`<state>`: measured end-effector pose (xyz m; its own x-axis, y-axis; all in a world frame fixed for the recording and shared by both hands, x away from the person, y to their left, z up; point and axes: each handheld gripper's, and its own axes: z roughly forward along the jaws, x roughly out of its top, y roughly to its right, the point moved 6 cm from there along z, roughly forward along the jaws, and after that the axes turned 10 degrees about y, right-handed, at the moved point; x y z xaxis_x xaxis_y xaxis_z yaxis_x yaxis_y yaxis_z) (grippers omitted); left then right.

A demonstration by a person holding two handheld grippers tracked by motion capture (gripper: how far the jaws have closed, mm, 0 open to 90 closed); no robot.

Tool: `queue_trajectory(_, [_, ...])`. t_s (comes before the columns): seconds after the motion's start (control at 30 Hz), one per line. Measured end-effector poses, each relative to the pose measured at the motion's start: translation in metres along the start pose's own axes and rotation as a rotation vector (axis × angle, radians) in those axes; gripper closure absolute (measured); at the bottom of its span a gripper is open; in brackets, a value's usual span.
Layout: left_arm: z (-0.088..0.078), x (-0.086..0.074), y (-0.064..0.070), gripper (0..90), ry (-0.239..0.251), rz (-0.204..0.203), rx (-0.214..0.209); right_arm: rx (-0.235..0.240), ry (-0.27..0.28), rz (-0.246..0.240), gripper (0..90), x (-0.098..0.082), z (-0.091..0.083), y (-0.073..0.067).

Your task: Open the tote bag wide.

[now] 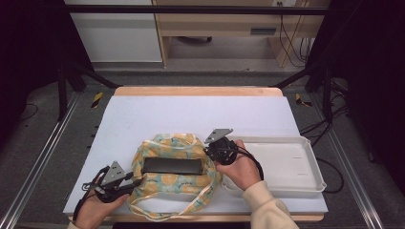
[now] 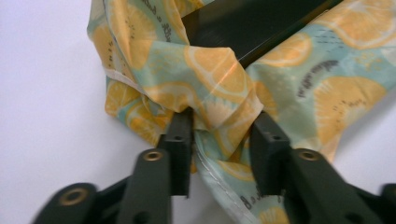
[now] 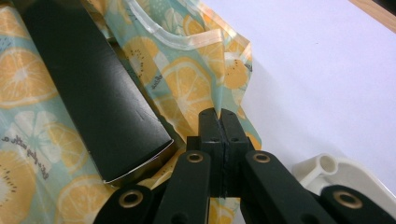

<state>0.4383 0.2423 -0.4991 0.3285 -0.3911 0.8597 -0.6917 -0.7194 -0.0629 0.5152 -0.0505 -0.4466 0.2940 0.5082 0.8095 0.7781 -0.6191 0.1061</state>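
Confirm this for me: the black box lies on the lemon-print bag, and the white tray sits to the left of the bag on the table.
One thing is wrong: the white tray sits to the right of the lemon-print bag, not the left, as the high view shows. The rest holds: the black box lies on the bag.

i've got the bag [image 1: 174, 174] lying mid-table near the front edge, box [image 1: 172, 165] lying on top of it. tray [image 1: 305, 179] sits just right of the bag. left gripper [image 1: 135, 181] at the bag's left edge, right gripper [image 1: 208, 151] at its right edge, between bag and tray.
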Motion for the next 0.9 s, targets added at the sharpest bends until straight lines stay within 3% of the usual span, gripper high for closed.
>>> queue_trajectory(0.17, [0.002,0.000,0.005,78.6,-0.049,0.074,0.006,-0.047,-0.022,0.014,90.0,-0.003,0.008,0.011])
queue_trajectory(0.37, [0.003,-0.002,0.001,82.4,-0.067,0.086,0.029,-0.110,-0.098,0.011,90.0,-0.007,0.020,0.027])
queue_trajectory(0.9, [0.002,-0.006,-0.004,85.2,-0.099,0.099,0.042,-0.144,-0.138,0.009,90.0,-0.012,0.026,0.042])
